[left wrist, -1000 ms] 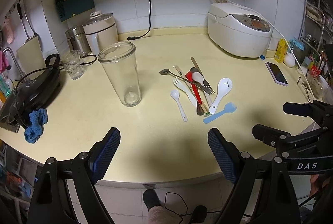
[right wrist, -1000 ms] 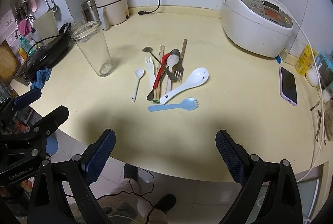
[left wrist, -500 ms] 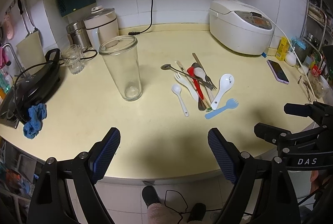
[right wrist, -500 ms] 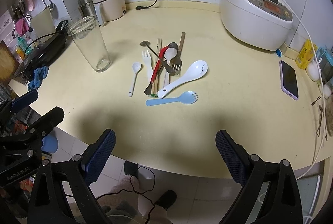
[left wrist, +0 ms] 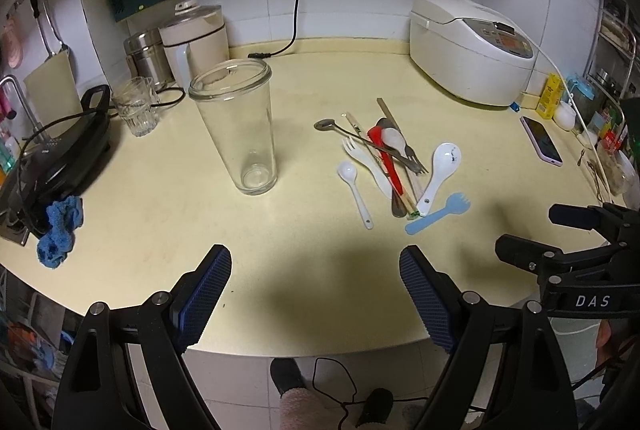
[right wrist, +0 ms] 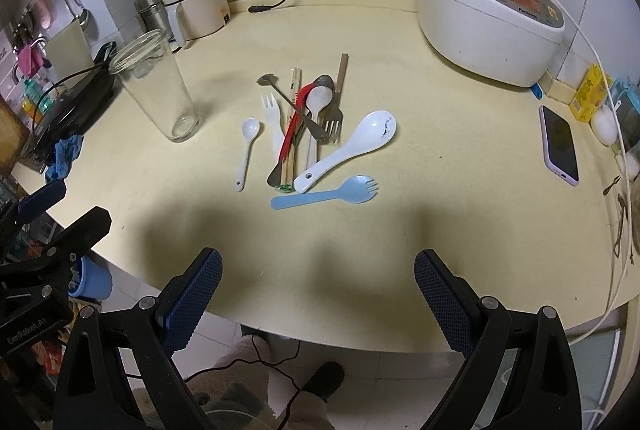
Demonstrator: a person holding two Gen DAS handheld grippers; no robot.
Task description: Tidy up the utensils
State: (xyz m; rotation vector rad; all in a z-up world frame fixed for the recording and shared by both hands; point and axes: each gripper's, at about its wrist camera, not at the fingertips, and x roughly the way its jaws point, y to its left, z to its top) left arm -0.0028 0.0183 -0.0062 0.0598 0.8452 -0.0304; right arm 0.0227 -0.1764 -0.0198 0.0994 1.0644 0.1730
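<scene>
**At the counter's near edge: a tangled heap and a tippy glass**

Beside the tall empty glass [left wrist: 236,128], on its right, lies the utensil pile [right wrist: 308,126], and nothing has gone into the glass yet; the left gripper [left wrist: 316,304] and the right gripper [right wrist: 316,304] both hang at the counter's [left wrist: 168,226] near edge with jaws spread wide and nothing between them. The risks, as I judge them, come from the heap itself; the metal fork [right wrist: 334,110], the red utensil [right wrist: 294,126], the chopsticks [right wrist: 290,134] and a long metal spoon [right wrist: 288,98] cross one another, so lifting one may drag or flick its neighbours toward the edge; the flat blue spork [right wrist: 324,194] and the small white spoon [right wrist: 248,146], lying apart from the heap on the glass side and the near side, look easier first picks, though thin handles flat on the counter can slip from the pads. The white ceramic soup spoon [right wrist: 352,146] could chip if dropped. The glass is narrow at its foot and wide at its rim; a handle knocked against that rim could topple it. The phone [right wrist: 560,144], well right of the glass, sits clear of all this.
</scene>
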